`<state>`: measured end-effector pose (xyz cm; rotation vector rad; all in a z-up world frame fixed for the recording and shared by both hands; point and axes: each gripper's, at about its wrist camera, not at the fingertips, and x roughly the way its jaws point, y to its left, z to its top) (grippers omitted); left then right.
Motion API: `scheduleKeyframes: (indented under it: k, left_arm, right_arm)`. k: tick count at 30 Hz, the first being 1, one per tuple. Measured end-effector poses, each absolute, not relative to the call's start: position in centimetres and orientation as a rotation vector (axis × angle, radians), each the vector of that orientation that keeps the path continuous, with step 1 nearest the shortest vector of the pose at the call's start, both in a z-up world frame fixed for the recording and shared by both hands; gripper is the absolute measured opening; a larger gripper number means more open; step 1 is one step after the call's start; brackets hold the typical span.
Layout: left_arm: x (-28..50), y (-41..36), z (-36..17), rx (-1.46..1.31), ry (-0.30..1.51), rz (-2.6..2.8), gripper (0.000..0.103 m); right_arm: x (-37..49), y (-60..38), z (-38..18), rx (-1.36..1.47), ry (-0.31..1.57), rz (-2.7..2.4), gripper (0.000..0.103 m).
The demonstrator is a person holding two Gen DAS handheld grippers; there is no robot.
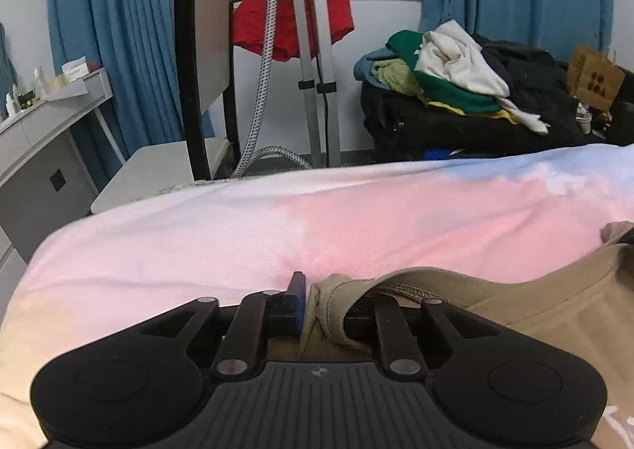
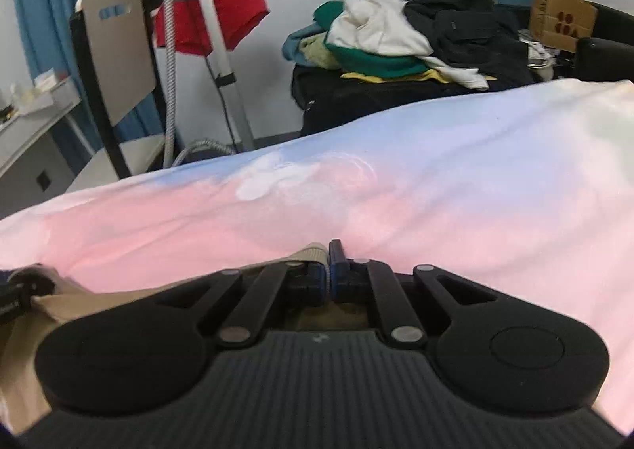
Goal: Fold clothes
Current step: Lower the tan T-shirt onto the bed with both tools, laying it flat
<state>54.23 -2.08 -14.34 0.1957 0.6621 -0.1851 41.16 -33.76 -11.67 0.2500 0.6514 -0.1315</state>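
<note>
A tan garment (image 1: pixel 535 314) lies on a bed with a pink and blue sheet (image 1: pixel 277 235). My left gripper (image 1: pixel 313 302) is shut on a bunched corner of it near the ribbed collar. The garment stretches away to the right. In the right wrist view my right gripper (image 2: pixel 328 267) is shut on a ribbed tan edge of the same garment (image 2: pixel 313 251), which trails off to the left (image 2: pixel 79 306) over the sheet (image 2: pixel 436 191). Most of the garment is hidden under the grippers.
Beyond the bed stand a chair (image 1: pixel 202 65), a garment steamer with hose (image 1: pixel 269 53) and a red cloth (image 1: pixel 293 21). A pile of clothes (image 1: pixel 455 69) sits on a black surface at the right. A grey desk (image 1: pixel 43 124) is at the left.
</note>
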Motion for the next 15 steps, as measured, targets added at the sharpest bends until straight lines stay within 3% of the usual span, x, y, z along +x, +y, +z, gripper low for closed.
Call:
scheduleKeyframes:
  k: [1, 2, 3, 4, 5, 6, 15]
  left_arm:
    - [53.9, -2.0, -13.6, 0.182, 0.662, -0.189, 0.047]
    - [53.6, -2.0, -12.9, 0.167, 0.662, -0.192, 0.079]
    - [52.9, -1.8, -11.9, 0.153, 0.649, -0.209, 0.091]
    - [52.2, -1.7, -10.9, 0.139, 0.637, -0.226, 0.099]
    - [51.5, -1.5, -9.9, 0.124, 0.624, -0.243, 0.101]
    - [50.8, -1.3, -8.9, 0.110, 0.611, -0.260, 0.103]
    - [40.7, 4.0, -1.6, 0.002, 0.527, -0.341, 0.103]
  right_arm:
    - [41.0, -33.9, -11.3, 0.259, 0.663, -0.119, 0.009]
    - [40.9, -34.2, -10.9, 0.279, 0.678, -0.108, 0.009]
    - [40.7, -34.5, -10.5, 0.299, 0.693, -0.098, 0.023]
    - [40.5, -34.7, -10.1, 0.317, 0.706, -0.084, 0.048]
    - [40.3, -34.8, -9.5, 0.331, 0.711, -0.059, 0.063]
    - [40.0, -34.9, -9.0, 0.339, 0.714, -0.036, 0.084]
    - [31.9, -32.9, -3.7, 0.361, 0.680, 0.027, 0.086]
